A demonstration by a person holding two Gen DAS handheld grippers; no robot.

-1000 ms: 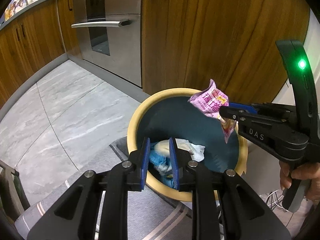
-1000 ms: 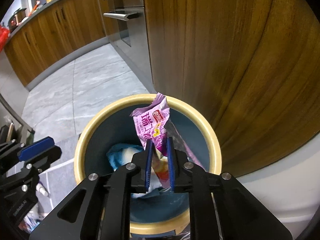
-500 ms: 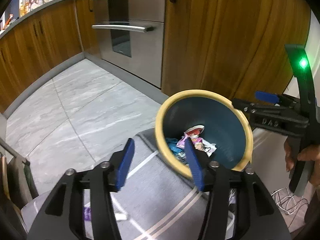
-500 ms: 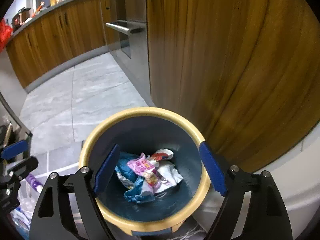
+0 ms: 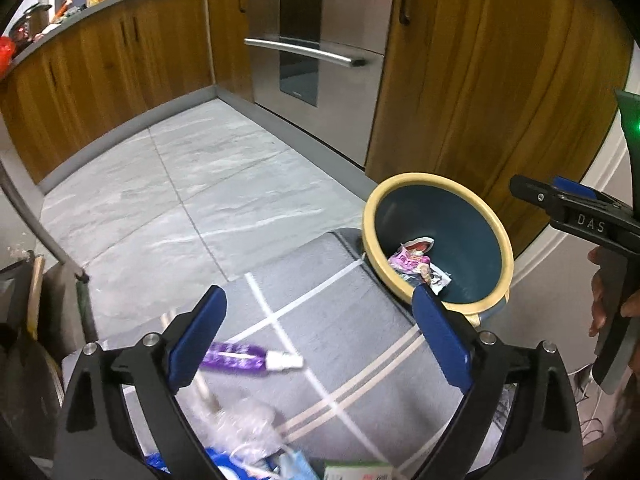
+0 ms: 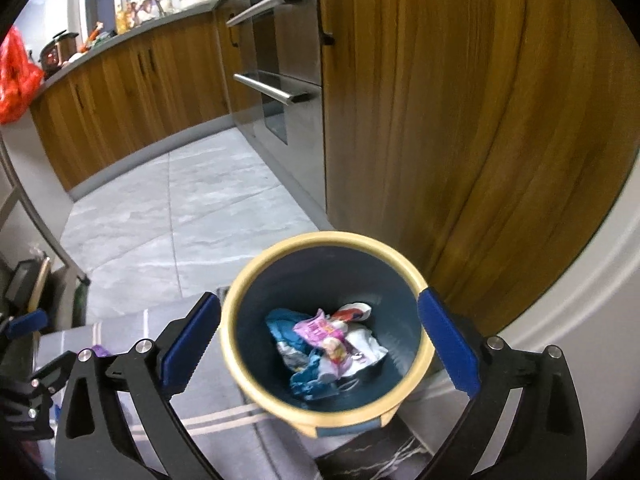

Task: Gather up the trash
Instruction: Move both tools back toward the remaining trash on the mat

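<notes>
Left gripper (image 5: 316, 344), jaws spread and empty, frames the purple tube (image 5: 240, 361) at lower left, lying crosswise; right gripper (image 6: 320, 340), also spread, hovers over the bin (image 6: 408, 272).

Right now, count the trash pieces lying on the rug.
4 visible: purple tube, clear plastic wrap, blue packet, green-and-white box at the bottom edge; more may hide behind the left gripper.

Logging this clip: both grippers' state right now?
Left gripper: open, holding nothing.
Right gripper: open, holding nothing, above the trash bin.
</notes>
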